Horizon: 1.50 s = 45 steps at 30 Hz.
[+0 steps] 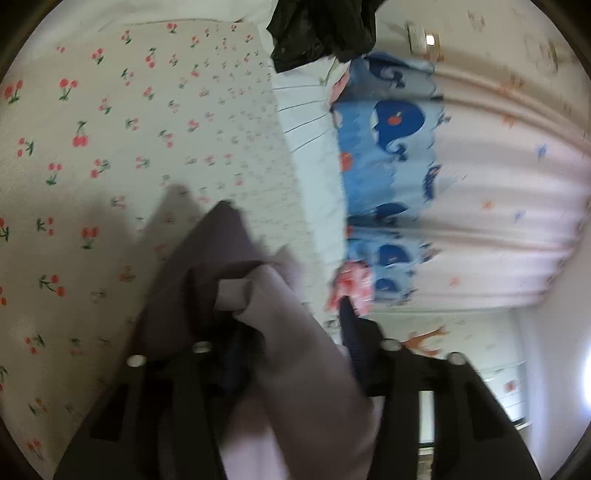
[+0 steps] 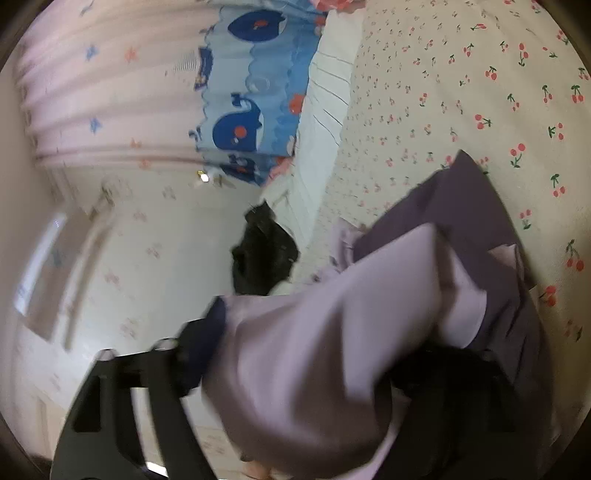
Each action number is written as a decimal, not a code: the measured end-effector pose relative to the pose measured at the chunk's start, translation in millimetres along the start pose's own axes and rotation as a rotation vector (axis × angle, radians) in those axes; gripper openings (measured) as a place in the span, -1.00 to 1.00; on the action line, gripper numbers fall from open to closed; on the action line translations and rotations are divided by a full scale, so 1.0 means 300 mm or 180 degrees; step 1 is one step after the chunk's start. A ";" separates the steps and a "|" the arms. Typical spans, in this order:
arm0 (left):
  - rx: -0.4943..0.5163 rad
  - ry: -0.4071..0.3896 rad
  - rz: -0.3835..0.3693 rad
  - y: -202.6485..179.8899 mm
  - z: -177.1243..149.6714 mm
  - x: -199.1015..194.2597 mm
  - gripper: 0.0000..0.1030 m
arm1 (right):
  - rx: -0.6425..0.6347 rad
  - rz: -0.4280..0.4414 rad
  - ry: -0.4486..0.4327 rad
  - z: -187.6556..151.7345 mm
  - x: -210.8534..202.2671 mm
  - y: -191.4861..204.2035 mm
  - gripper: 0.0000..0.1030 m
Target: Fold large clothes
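A lilac-purple garment [image 1: 295, 354] is held up over the cherry-print bed sheet [image 1: 110, 129]. In the left wrist view my left gripper [image 1: 291, 332] is shut on a bunched fold of it; the cloth drapes over the gap and hides most of the fingertips. In the right wrist view my right gripper [image 2: 306, 343] is shut on another part of the same garment [image 2: 332, 332], which hangs over the right finger and covers it. A darker purple part [image 2: 461, 206] trails toward the sheet [image 2: 480, 92]. Both views are tilted and motion-blurred.
A black garment [image 1: 317, 29] lies at the bed's edge, also in the right wrist view [image 2: 264, 254]. A blue whale-print cloth [image 1: 388, 155] hangs beside the white mattress side [image 1: 314, 155]. Pale pink curtains [image 1: 498, 221] and patterned wallpaper [image 2: 147, 240] stand beyond the bed.
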<state>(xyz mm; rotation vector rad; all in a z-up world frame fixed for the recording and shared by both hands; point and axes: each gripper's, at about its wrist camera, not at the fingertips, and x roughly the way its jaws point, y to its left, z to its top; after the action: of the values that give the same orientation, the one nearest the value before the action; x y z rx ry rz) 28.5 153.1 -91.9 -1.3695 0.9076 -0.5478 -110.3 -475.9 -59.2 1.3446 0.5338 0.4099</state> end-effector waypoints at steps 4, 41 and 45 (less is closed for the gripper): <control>-0.0054 -0.0007 -0.0008 -0.090 -0.003 -0.007 0.19 | -0.0004 -0.0003 -0.0223 0.045 -0.013 0.075 0.86; 0.2754 0.0062 0.1988 -0.302 -0.163 0.601 0.53 | -0.3002 -0.2774 -0.0288 -0.023 0.616 0.224 0.86; 0.2802 0.0113 0.2153 -0.243 -0.184 0.693 0.53 | -0.3454 -0.3562 0.0296 -0.074 0.781 0.099 0.88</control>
<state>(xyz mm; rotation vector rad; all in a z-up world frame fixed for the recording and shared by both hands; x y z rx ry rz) 113.9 -55.9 -65.7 -0.2273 0.9252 -0.3628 68.0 -319.5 -62.8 -0.1107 0.8685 -0.1902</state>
